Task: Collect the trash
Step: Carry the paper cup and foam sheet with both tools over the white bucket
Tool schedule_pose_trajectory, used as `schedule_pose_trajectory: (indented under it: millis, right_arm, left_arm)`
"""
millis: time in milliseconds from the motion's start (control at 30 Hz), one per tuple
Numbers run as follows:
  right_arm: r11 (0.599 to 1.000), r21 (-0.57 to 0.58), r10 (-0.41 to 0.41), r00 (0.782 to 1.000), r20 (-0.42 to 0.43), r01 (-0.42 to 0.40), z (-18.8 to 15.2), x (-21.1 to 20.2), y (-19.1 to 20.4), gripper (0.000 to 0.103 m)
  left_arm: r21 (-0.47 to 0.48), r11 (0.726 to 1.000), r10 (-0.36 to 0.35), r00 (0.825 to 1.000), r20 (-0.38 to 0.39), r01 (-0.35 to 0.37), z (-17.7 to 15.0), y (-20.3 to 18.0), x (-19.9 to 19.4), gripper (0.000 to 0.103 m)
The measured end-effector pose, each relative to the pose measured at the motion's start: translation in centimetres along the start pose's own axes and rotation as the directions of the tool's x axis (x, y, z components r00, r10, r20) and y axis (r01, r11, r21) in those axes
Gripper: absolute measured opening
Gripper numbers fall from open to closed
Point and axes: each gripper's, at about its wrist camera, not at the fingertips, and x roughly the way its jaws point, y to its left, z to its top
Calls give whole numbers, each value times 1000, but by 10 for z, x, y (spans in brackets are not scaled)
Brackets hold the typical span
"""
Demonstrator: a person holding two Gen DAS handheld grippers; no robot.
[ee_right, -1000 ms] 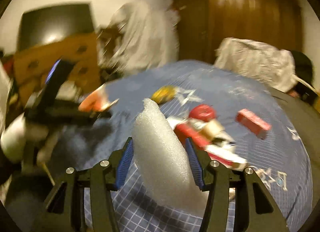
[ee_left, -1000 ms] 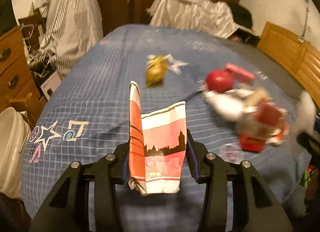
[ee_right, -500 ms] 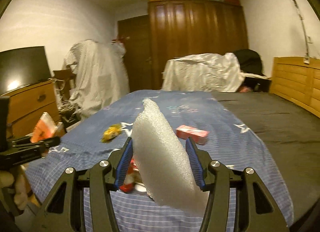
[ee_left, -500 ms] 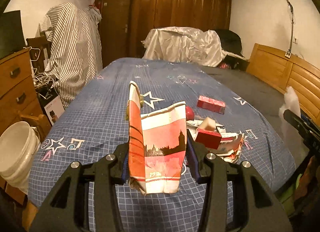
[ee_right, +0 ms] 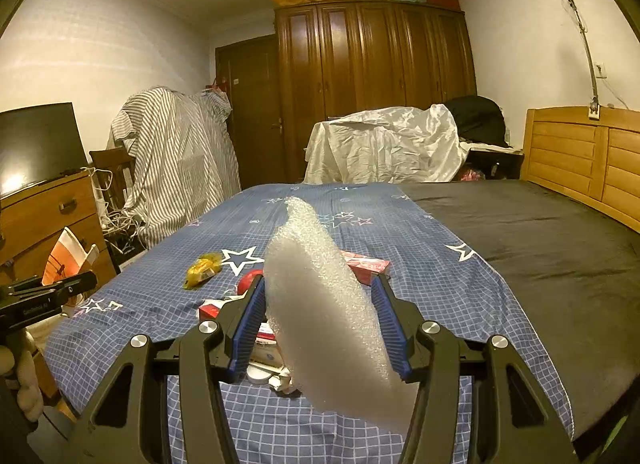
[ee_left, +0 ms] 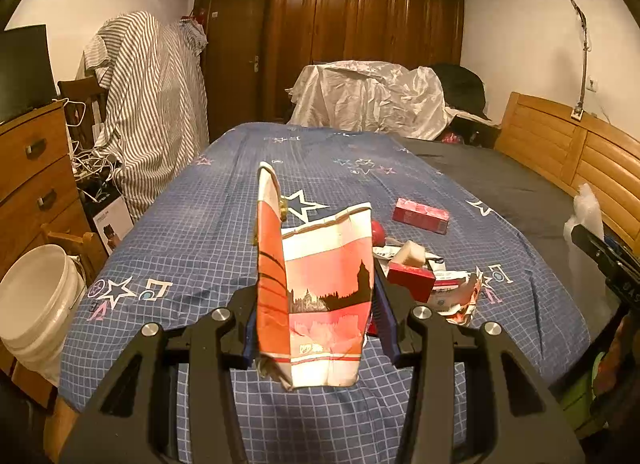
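Two pieces of trash are lifted clear of the bed [ee_left: 192, 248] at this moment, one in each claw. Left claw [ee_left: 314, 320]: closed to a narrow gap on a crumpled red-and-white paper bag [ee_left: 320, 296], which stands upright between the blue pads. Right claw [ee_right: 320, 328]: held at a middling width around a sheet of white foam wrap [ee_right: 320, 304], its loose lower corner hanging below the near pad.

Remaining trash lies on the blue checked bedspread: a yellow wrapper [ee_right: 202, 269] at far left, a red ball [ee_right: 250, 278], a pink carton [ee_right: 366, 264] at far right, and a near heap of red boxes and torn paper [ee_left: 432, 284]. A white bucket [ee_left: 38, 296] stands on the floor at the bed's near left corner; it is judged the likely bin, though nothing confirms this.

Risks, as judged from this arrangement:
- The foam wrap is light and compressible, and may slide out of the pads during a quick swing.
- The paper bag is gripped only at its lower part; its tall free flap may catch on the bucket rim and tip it.
- Both claws are full, so the heap cannot be taken until they are emptied.
- Release off-centre over the bucket would drop either item onto the floor or among the cables [ee_left: 96, 168] at left.
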Motion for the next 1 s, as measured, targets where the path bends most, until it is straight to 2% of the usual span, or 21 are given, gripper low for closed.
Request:
schedule_pose_trajectory:
  millis: [333,567,667,833,1000]
  right_arm:
    - [999,-26,41,999,-9,-41,9,10,41,55]
    - [984,-87,154,988,5,-153,36,26,104,55]
    - [970,-113,215,977,3,-213,49,38,140,55]
    - [938,-150,316,949,-8,-314,69,53,213,55]
    - [888,-183,421,906,-42,-422,87,70,294,55]
  left_arm:
    - [-2,1000,24,1000,20,-24,3,10,-11,44]
    - [-50,993,109,993,39,-107,12,52,-25,44]
    - [-77,985,157,986,48,-153,18,77,-32,44]
    - [-132,961,255,965,67,-244,32,131,-51,44]
    - [-170,931,338,939,68,-323,41,181,-69,44]
